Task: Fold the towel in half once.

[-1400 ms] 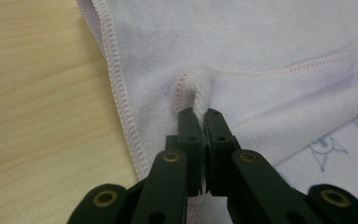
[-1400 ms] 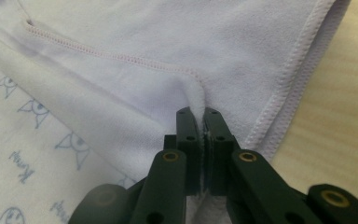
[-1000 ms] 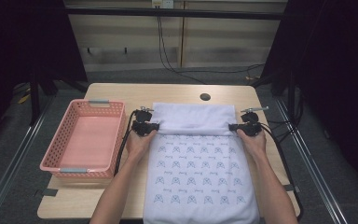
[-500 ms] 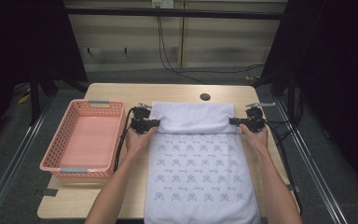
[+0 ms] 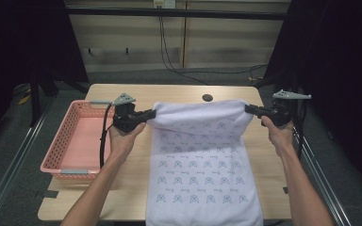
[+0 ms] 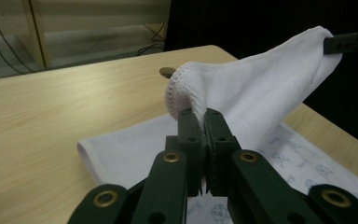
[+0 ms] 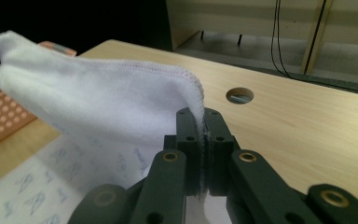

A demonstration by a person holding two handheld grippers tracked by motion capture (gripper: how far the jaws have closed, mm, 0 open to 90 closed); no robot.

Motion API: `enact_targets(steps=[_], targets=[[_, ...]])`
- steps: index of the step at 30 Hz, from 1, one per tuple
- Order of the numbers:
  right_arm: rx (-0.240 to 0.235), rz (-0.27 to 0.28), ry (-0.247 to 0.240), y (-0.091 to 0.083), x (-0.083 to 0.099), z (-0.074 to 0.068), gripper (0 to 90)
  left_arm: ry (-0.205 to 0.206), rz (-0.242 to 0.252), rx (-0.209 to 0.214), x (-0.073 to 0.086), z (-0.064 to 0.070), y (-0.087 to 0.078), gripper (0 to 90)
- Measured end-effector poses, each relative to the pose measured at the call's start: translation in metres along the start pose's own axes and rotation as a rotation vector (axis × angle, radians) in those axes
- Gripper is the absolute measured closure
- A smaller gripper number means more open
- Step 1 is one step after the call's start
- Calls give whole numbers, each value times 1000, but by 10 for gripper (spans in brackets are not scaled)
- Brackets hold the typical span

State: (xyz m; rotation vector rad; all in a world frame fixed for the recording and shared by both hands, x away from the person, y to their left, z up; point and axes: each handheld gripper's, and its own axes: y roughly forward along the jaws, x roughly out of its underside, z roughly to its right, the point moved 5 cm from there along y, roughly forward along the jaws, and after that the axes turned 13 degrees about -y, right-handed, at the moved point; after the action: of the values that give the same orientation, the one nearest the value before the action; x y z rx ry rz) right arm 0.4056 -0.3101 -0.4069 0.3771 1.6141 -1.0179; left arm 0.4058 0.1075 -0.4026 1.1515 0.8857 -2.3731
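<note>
A white towel [image 5: 202, 160] with small blue prints lies down the middle of the wooden table [image 5: 132, 179] and hangs over its front edge. Its far edge is lifted off the table and stretched between both grippers. My left gripper [image 5: 152, 113] is shut on the towel's far left corner [image 6: 186, 91], hem bunched above the jaws. My right gripper [image 5: 248, 108] is shut on the far right corner [image 7: 193, 88]. In the left gripper view the other gripper's black jaw [image 6: 349, 42] pinches the opposite corner.
A pink plastic basket [image 5: 56, 162] stands on the table's left side, close to my left hand. A round cable hole [image 5: 207, 98] sits in the table behind the towel. Dark floor and a metal frame surround the table.
Both grippers have risen and moved apart with the towel's far corners, lifting that edge off the table and pulling it taut. The right gripper has swung out past the table's right edge.
</note>
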Motion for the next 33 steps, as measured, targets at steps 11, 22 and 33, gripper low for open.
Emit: enact_targets(steps=[11, 22, 33], targets=[[-46, 63, -35, -53, -13, -28, 874, 114, -5, 98, 8, 44, -51, 872], [-86, 115, -43, -79, -13, -48, 874, 96, -17, 154, 34, 56, -72, 870], [-193, -2, 10, -106, 84, -99, 869, 89, -165, 185, 129, 55, -75, 825]])
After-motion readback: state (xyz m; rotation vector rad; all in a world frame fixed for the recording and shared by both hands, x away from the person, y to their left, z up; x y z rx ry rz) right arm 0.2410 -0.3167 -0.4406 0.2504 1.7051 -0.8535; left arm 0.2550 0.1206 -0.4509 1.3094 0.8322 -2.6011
